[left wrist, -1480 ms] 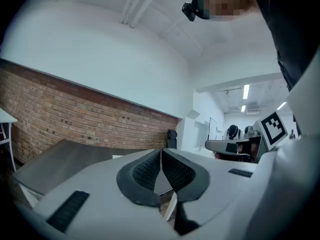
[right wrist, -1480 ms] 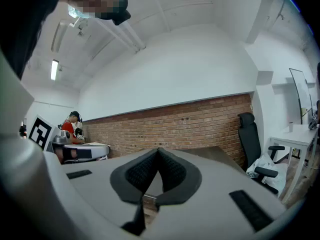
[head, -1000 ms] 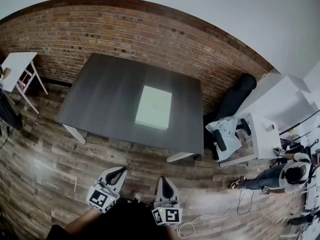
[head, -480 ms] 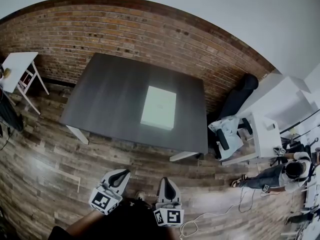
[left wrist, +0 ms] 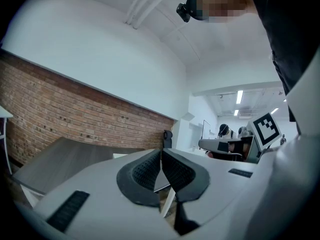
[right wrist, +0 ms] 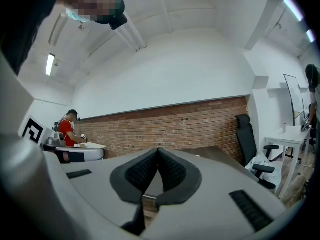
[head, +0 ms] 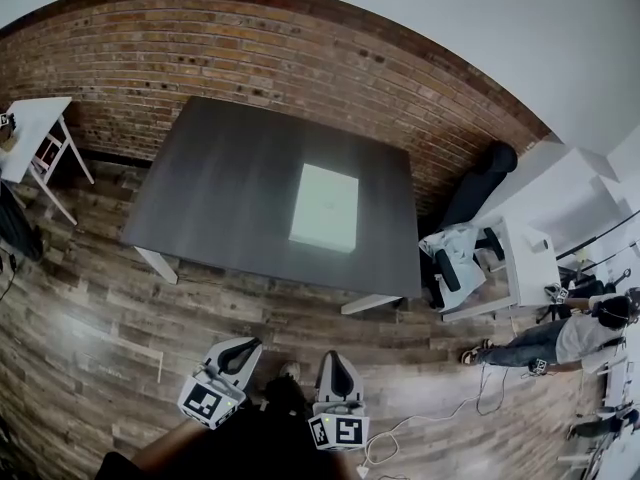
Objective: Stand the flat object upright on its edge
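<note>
Nothing is done yet: the white slab [head: 324,208], perhaps a box, lies flat on the dark table [head: 220,188]. The left gripper [head: 240,348] and right gripper [head: 337,360], jaws together and empty, hang well short of the table.

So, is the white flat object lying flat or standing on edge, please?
Lying flat: the white object rests broad face up on the dark table.

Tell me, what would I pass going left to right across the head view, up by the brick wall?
Small white table → white flat object → black chair → white desk. The dark table spreads under the flat object, so it has no clear place.
</note>
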The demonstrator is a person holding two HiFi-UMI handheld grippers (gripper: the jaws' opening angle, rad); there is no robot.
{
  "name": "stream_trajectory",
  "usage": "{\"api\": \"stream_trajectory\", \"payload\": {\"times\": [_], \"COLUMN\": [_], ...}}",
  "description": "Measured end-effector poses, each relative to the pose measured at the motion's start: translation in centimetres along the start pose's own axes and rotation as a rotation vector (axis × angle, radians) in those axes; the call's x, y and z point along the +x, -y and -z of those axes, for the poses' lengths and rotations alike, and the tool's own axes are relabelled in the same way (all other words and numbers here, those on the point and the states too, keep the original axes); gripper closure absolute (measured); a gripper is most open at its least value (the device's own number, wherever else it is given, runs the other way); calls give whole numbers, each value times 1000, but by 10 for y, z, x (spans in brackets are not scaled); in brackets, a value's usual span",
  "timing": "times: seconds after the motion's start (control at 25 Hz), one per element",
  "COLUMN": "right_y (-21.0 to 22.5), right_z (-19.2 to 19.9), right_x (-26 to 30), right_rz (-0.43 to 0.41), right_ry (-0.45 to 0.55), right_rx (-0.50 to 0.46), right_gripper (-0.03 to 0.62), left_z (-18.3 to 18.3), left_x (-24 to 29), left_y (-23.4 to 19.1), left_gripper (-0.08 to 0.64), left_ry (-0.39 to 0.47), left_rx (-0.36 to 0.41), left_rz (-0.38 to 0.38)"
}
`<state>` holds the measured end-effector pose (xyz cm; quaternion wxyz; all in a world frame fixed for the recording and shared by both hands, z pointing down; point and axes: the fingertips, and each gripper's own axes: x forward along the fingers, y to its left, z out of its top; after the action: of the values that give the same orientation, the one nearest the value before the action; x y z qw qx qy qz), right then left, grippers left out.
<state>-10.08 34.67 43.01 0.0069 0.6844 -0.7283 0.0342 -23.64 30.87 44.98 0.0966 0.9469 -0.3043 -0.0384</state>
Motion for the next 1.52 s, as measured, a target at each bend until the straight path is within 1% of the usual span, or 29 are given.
{"api": "stream_trajectory", "payload": {"times": [0.28, 0.4, 0.56, 0.72, 0.88, 1.0, 1.12, 1.28, 1.4, 1.52], "right_y": [4, 14, 33, 54, 75, 88, 104, 128, 146, 166], "right_z": [3, 2, 0, -1, -3, -4, -6, -6, -6, -8], "right_x": [18, 28, 46, 65, 86, 102, 117, 134, 143, 155], "right_rz": [-11, -21, -20, -34, -48, -66, -84, -107, -132, -156], "right_ry": [-1, 5, 7, 5, -4, -9, -9, -17, -23, -27], "right_rx": [-6, -7, -3, -5, 1, 1, 6, 12, 16, 20], "right_gripper": [568, 568, 568, 568, 568, 568, 568, 568, 568, 568], "left_z": [0, 2, 1, 2, 8, 2, -1, 8, 1, 1], "left_x": [16, 29, 53, 82, 107, 128, 149, 176, 197, 220], "left_y": [-8, -10, -9, -11, -15, -19, -21, -21, -16, -13], "left_gripper": [520, 520, 520, 520, 520, 520, 520, 520, 520, 520], "left_ry": [5, -12, -5, -2, -35, -18, -13, -56, -27, -41], "left_rx": [9, 17, 18, 13, 18, 11, 20, 35, 26, 34], "left_rz": [2, 0, 15, 10, -7, -16, -30, -50, -65, -82]}}
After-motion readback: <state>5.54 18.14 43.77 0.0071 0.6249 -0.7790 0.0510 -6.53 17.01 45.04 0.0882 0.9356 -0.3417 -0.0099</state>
